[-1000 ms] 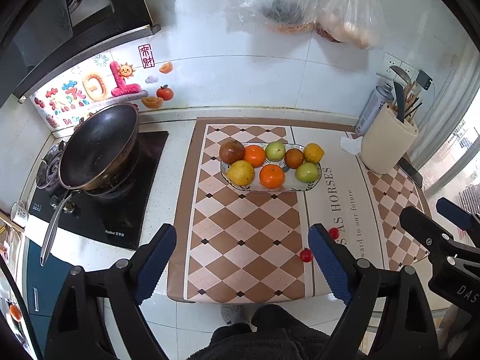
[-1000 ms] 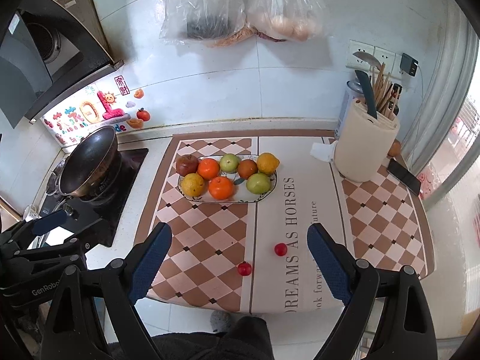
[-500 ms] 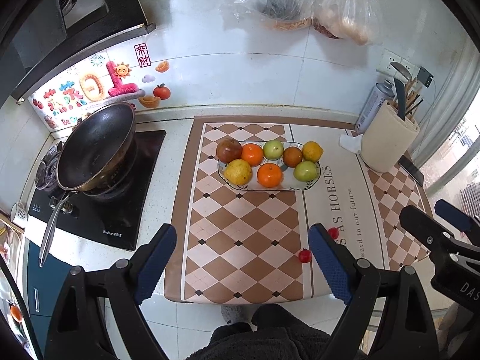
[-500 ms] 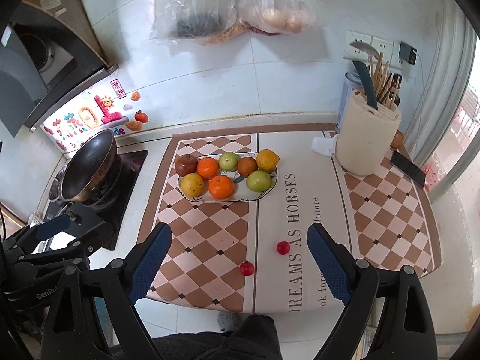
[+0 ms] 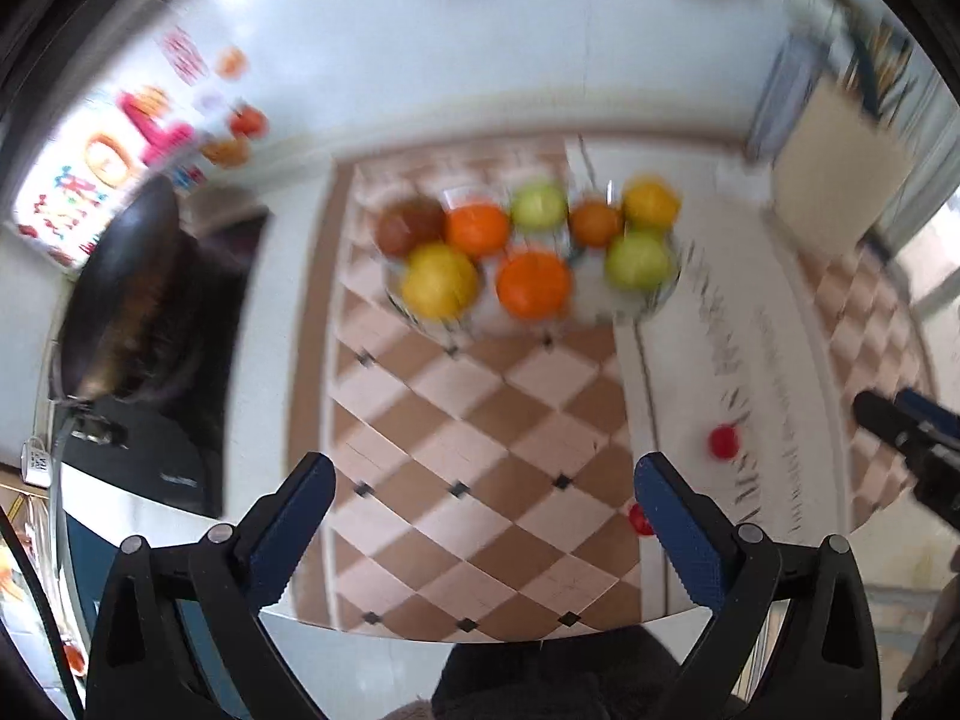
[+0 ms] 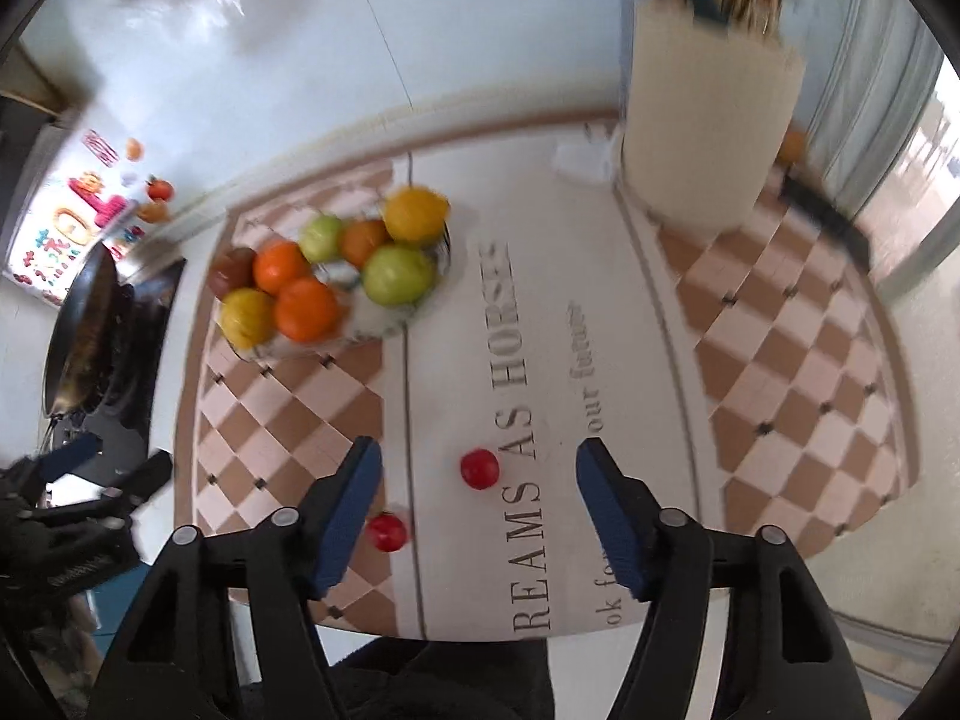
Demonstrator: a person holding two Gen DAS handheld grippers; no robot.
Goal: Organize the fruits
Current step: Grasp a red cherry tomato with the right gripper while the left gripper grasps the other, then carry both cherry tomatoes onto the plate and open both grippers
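A glass fruit tray (image 5: 624,312) (image 6: 384,324) on the patterned mat holds oranges, green apples, yellow fruits and a dark red apple. Two small red fruits lie loose on the mat nearer me: one (image 6: 479,468) (image 5: 723,441) straight ahead between my right fingers, the other (image 6: 387,531) (image 5: 639,521) beside the right gripper's left finger. My right gripper (image 6: 479,501) is open and empty, low over the mat. My left gripper (image 5: 480,531) is open and empty, above the mat's checkered part. Both views are blurred.
A dark wok (image 5: 120,294) sits on the stove at the left. A cream utensil holder (image 6: 702,120) stands at the back right, with a crumpled tissue (image 6: 585,159) beside it. The counter's front edge is just below both grippers.
Both grippers have moved forward and down toward the mat; the fruits look larger. The right gripper has lined up on the right-hand small red fruit. Both stay open.
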